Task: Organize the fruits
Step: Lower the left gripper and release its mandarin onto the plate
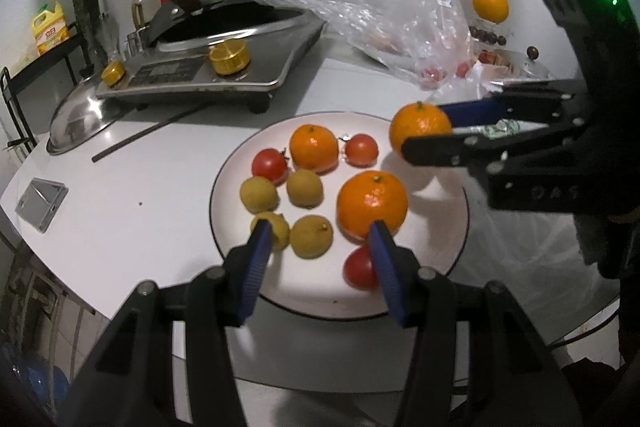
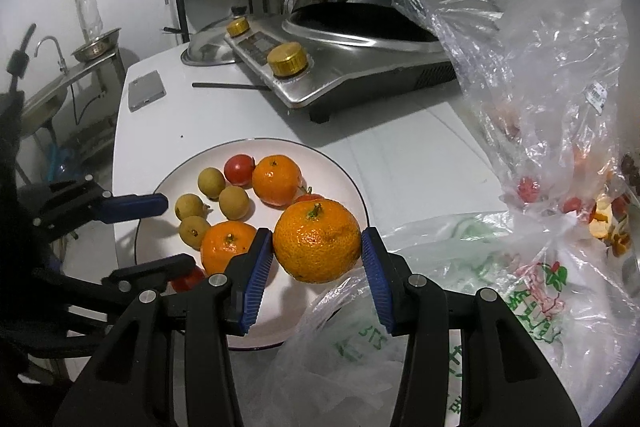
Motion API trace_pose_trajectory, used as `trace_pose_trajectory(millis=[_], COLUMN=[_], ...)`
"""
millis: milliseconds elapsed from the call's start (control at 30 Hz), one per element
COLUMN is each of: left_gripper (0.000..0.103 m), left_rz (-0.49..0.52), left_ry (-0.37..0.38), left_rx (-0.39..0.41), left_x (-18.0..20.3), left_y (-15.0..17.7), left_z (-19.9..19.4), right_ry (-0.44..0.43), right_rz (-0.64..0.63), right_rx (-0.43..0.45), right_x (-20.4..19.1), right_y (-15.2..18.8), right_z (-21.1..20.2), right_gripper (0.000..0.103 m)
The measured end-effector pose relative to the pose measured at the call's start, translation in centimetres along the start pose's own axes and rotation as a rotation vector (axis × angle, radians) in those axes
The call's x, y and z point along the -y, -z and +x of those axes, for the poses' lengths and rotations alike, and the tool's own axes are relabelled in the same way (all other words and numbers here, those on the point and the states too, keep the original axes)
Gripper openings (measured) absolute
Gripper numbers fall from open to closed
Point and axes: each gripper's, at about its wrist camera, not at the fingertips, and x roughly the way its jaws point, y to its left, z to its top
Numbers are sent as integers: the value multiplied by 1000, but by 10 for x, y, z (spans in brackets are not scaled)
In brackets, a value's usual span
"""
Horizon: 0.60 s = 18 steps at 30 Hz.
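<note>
A white plate [image 1: 436, 259] sits on the white table and holds two oranges [image 1: 372, 205], three red tomatoes [image 1: 270, 165] and several small yellow-brown fruits [image 1: 305, 188]. My right gripper [image 2: 318, 247] is shut on a third orange [image 2: 318, 241] and holds it above the plate's right edge [image 2: 360, 199]; in the left wrist view this orange [image 1: 420, 129] sits between the right fingers. My left gripper [image 1: 320, 237] is open and empty, low over the plate's near side, with fruits between and beside its fingers.
An induction cooker [image 1: 208, 67] with a wok stands behind the plate. Clear plastic bags [image 2: 540, 107] with more fruit lie to the right. A pot lid [image 1: 76, 123], a chopstick [image 1: 148, 133] and a phone [image 1: 40, 203] lie to the left. The table edge is near.
</note>
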Motion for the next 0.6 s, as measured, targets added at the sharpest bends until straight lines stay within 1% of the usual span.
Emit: trace_pose_trajectory(millis=[233, 600], left_gripper=[52, 52], left_rz=[-16, -26], left_ry=[0, -1], left_rx=[28, 35], left_x=[-3, -5], left_y=[-6, -8], left_z=[-4, -3], right_ry=[6, 27], right_rz=[-41, -92], right_rx=[-17, -55], right_x=[-6, -10], right_y=[1, 6], right_z=[12, 23], right_gripper=[48, 48])
